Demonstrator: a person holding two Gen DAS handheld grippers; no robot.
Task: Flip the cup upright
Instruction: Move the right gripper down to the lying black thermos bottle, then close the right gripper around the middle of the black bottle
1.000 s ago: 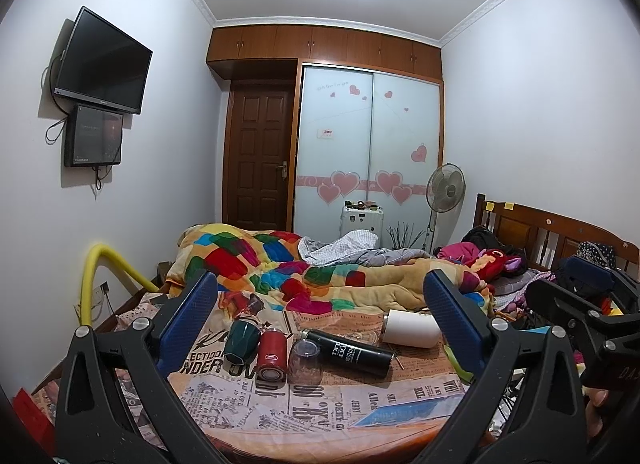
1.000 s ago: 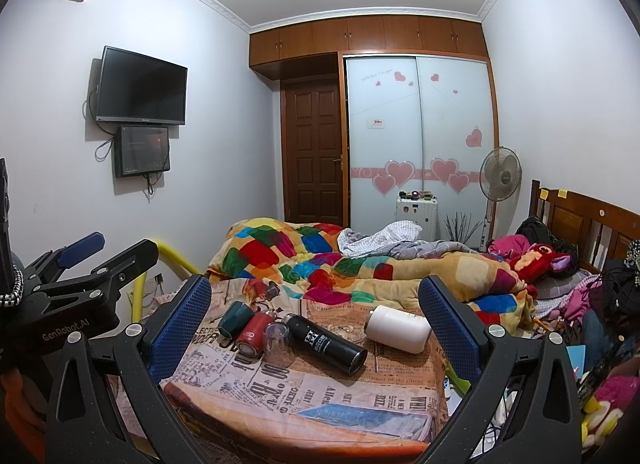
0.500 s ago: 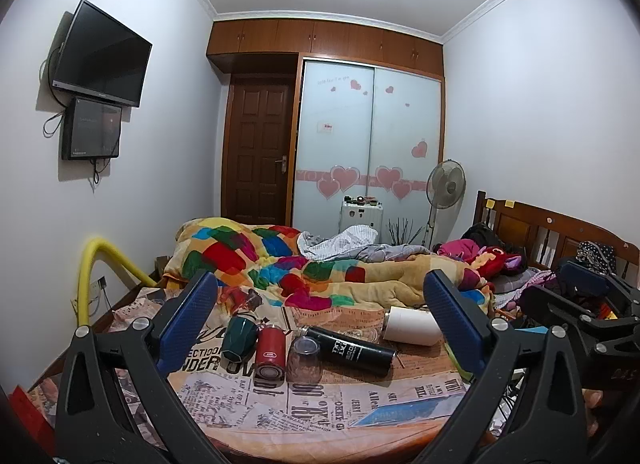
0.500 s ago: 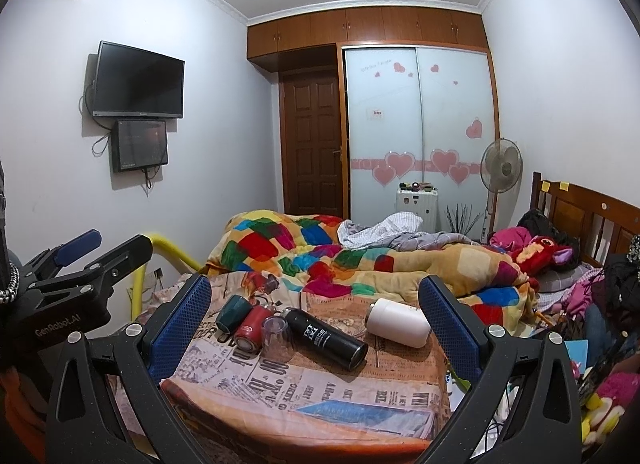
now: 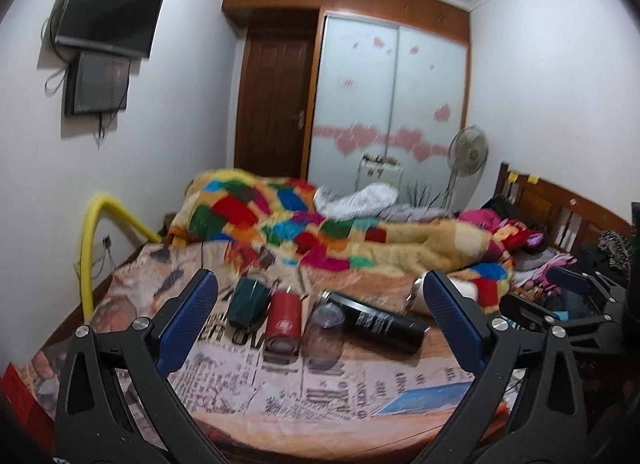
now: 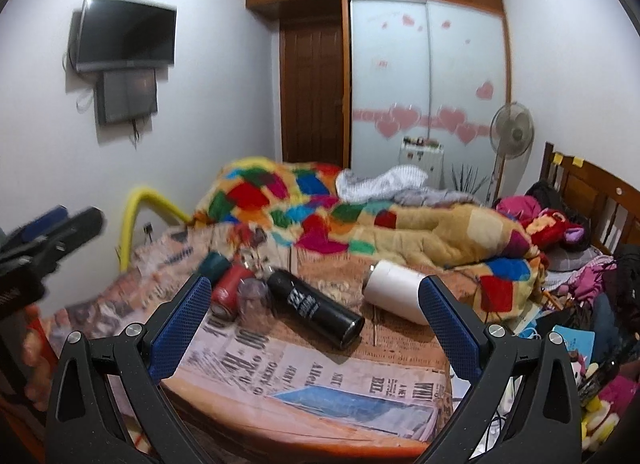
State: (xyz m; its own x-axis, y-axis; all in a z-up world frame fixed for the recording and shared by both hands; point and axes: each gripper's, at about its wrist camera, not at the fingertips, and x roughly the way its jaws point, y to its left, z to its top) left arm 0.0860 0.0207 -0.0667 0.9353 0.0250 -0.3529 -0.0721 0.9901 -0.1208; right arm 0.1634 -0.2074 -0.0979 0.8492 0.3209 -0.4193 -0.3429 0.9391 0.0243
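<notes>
Several cups lie on their sides on a newspaper-print sheet on the bed: a dark green cup, a red tumbler, a clear glass, a black bottle and a white tumbler. They also show in the right wrist view, with the black bottle in the middle. My left gripper is open and empty, a short way before the cups. My right gripper is open and empty, to the right, facing the black bottle.
A colourful patchwork quilt is heaped behind the cups. A yellow tube arches at the left bedside. A wooden headboard and piled clothes are on the right. A fan stands by the wardrobe.
Both grippers have moved forward and tipped down toward the bed; the cups appear larger and nearer. The cups have not moved. Both stay open.
</notes>
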